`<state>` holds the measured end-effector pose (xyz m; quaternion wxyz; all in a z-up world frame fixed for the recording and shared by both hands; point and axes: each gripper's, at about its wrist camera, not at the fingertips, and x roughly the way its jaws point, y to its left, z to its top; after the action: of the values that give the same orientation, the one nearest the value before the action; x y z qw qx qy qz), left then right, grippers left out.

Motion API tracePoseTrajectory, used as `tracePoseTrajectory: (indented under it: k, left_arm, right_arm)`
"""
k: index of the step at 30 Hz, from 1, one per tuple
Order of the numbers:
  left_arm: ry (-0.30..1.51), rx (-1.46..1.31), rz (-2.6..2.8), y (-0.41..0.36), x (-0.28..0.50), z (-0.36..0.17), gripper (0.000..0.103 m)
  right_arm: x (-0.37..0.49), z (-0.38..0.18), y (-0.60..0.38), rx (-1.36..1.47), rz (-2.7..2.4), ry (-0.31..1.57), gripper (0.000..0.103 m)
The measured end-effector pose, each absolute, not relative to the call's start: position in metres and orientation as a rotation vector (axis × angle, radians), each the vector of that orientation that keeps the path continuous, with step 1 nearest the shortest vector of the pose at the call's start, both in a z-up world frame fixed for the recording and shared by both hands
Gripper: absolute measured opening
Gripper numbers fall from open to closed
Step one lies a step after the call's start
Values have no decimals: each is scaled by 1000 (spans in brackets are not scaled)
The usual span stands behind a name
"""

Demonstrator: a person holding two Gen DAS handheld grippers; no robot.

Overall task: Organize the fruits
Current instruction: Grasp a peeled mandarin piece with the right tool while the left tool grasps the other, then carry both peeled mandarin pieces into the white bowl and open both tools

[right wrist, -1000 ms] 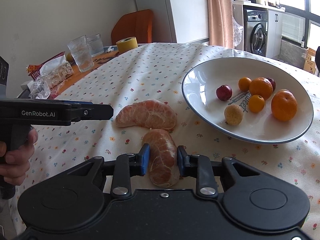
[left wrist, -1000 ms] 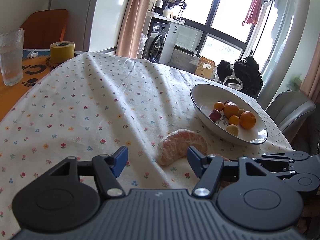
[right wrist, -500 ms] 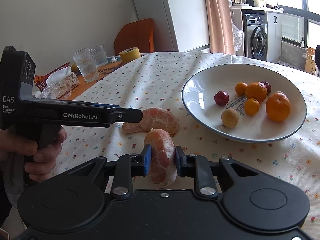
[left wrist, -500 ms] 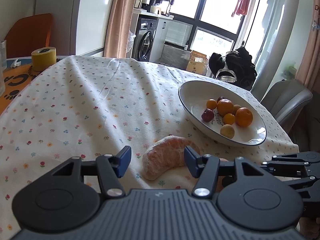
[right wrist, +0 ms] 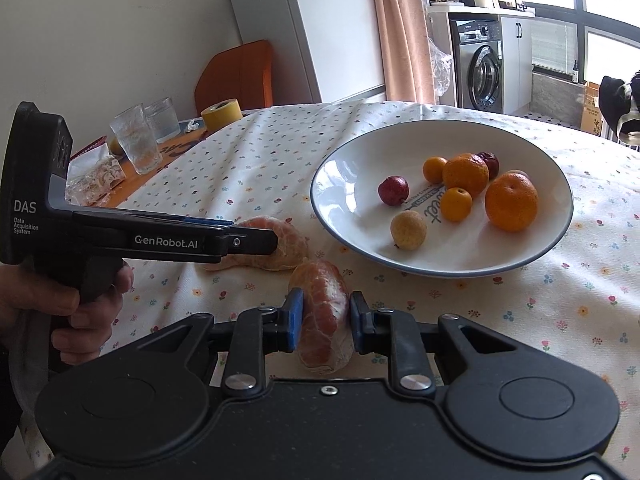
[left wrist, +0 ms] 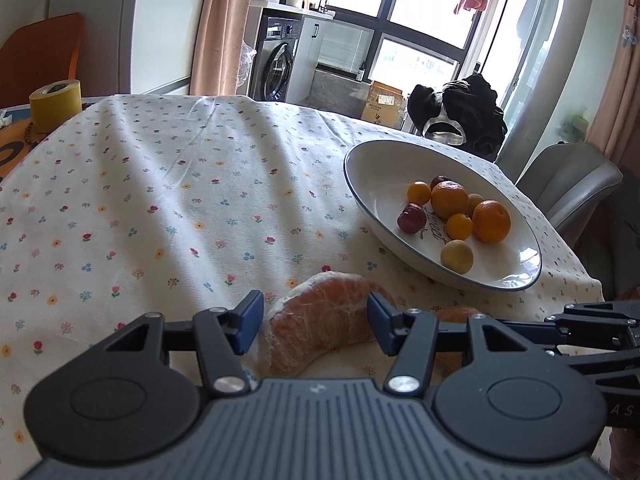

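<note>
Peeled orange half (right wrist: pixel 324 312), near the bowl (right wrist: pixel 344 240), sitting clamped in the right gripper (right wrist: pixel 324 318); left gripper (left wrist: pixel 314 322) gaping around the other half (left wrist: pixel 320 332): soft segments risking crushing or splitting under squeeze.

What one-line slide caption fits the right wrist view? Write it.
Right gripper clamps a peeled orange half near the fruit plate; left gripper reaches the other half.

The left gripper (left wrist: pixel 315 326) is wide open around a peeled orange half (left wrist: pixel 320 320); the bowl (left wrist: pixel 372 184) sits at two o'clock.
</note>
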<state>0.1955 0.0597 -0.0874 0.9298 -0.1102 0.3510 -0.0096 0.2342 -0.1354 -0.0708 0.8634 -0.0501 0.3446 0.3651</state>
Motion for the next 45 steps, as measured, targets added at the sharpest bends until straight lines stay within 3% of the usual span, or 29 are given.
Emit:
tracePoseTrajectory:
  k: [5,10,32,39,45]
  left_arm:
    - [742,-241,-55,57,190,-85,55]
    - [758,-247,-100,49,182,-83,44]
    - [723,-236,-107,45,204,-90,43]
    - [730,-296,-132,45,198,-87,30]
    - [686,-356,-167,47,193,-77,29]
  right_arm:
    - [238,-76,-132,-97,758,728,23]
    - [241,-77,-128,-93,769,727,23]
    - [243,-78,-129,-82,783,731,23]
    - [243,-79,-130,-74,785,731,23]
    - [243,-79,-132,-66,785,732,23]
